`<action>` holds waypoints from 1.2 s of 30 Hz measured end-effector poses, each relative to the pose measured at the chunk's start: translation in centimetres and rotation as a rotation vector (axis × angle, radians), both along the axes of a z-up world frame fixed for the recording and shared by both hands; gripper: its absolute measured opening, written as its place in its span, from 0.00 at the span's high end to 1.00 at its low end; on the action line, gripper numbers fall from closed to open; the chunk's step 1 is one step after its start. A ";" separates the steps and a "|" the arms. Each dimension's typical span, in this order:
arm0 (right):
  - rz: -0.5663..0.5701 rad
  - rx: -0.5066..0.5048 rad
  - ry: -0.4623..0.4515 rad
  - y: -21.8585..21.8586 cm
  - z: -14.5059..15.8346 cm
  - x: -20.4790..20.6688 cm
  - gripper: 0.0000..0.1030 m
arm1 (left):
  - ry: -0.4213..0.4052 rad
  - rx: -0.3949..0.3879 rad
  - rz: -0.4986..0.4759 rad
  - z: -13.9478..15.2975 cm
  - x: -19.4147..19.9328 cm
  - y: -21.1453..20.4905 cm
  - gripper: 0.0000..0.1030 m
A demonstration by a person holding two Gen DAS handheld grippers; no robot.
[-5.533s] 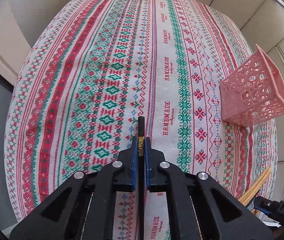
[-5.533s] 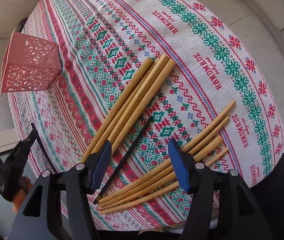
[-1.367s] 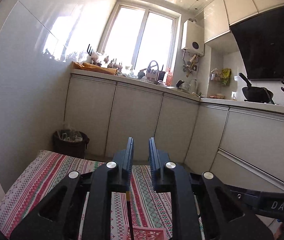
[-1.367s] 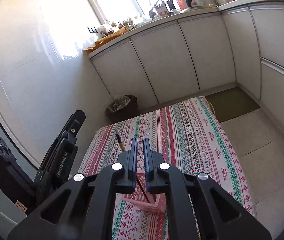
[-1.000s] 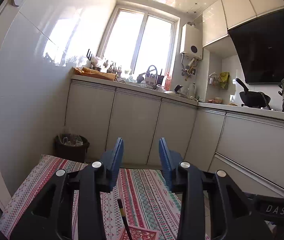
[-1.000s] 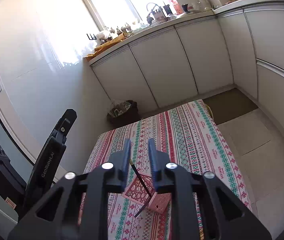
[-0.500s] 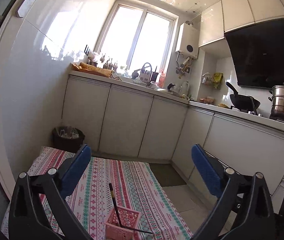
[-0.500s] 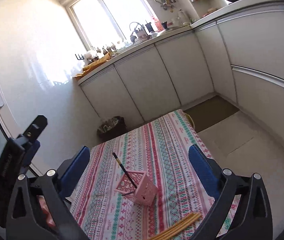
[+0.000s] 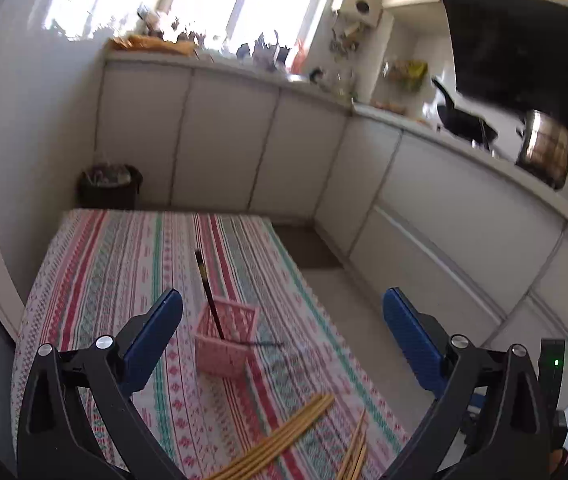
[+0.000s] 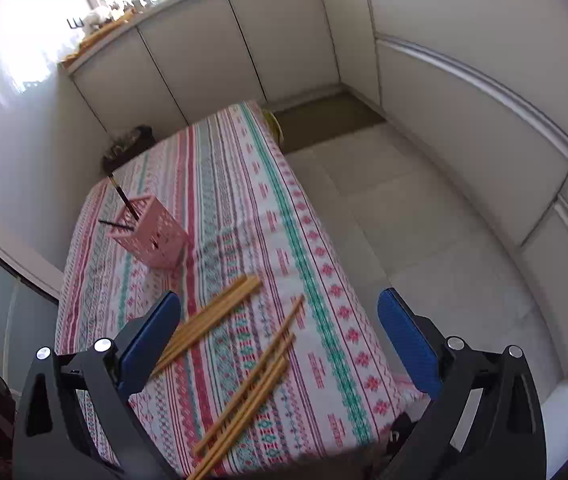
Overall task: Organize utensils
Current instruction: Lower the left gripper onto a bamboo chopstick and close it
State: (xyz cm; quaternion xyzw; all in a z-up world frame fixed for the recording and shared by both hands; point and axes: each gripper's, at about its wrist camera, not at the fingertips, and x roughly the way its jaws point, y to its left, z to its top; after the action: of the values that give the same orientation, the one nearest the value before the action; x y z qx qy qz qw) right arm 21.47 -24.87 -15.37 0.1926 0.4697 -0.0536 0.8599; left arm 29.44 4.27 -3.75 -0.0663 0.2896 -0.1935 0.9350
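The left gripper [image 9: 283, 320] and right gripper [image 10: 279, 322] have just been opening; both now stand wide with nothing between the jaws. The two black chopsticks [image 9: 208, 292] they pinched earlier now stand in the pink basket [image 9: 226, 338]. Only the right view shows all the wooden chopsticks [image 10: 244, 364] on the striped tablecloth [image 10: 244, 184]; only the left shows the kitchen counter [image 9: 424, 120].

Black gripper [image 9: 283, 320] frames, blue pads, silver screws.
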 end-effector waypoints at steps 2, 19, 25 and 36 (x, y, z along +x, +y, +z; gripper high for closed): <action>-0.025 0.041 0.073 -0.9 -2.5 -0.5 0.07 | 0.115 0.100 -0.048 -2.3 0.5 -1.3 0.07; -0.227 0.126 0.262 -7.9 -7.2 -2.9 0.07 | 0.719 0.315 -0.261 -15.5 4.1 -10.4 0.07; -0.254 0.185 0.267 -10.0 -7.6 -3.9 0.07 | 0.780 0.351 -0.341 -17.8 5.5 -15.4 0.10; -0.257 0.270 0.255 -11.3 -7.7 -4.5 0.07 | 0.875 0.440 -0.297 -22.4 6.3 -18.5 0.50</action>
State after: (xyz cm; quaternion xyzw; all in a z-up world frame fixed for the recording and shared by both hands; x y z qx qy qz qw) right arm 16.99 -36.12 -23.07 0.3557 0.5492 -0.1232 0.7461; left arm 35.74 -14.27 -26.11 0.0990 0.6940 -0.2130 0.6806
